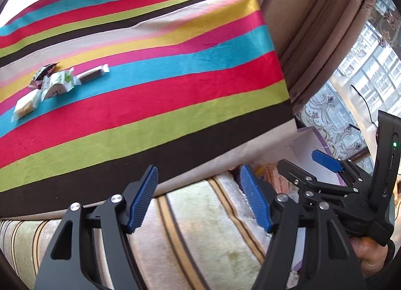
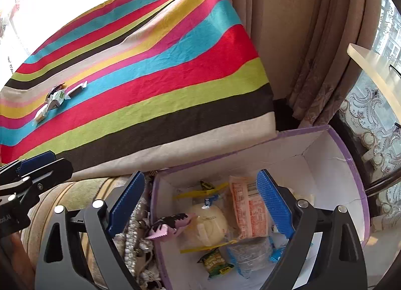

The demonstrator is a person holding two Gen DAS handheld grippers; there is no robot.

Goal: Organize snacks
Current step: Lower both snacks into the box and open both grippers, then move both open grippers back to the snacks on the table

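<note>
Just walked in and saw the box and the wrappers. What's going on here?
A person with a gripper in each hand is sorting snacks. Several packets already lie in the purple-edged box beside the striped table. The right gripper hangs open over the box; the left gripper is open and empty. A small pile of snacks still waits on the cloth.

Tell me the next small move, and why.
Probably send the open, empty left gripper back toward the snack cluster on the striped cloth. The right gripper is also empty over the box, which already holds packets.
</note>
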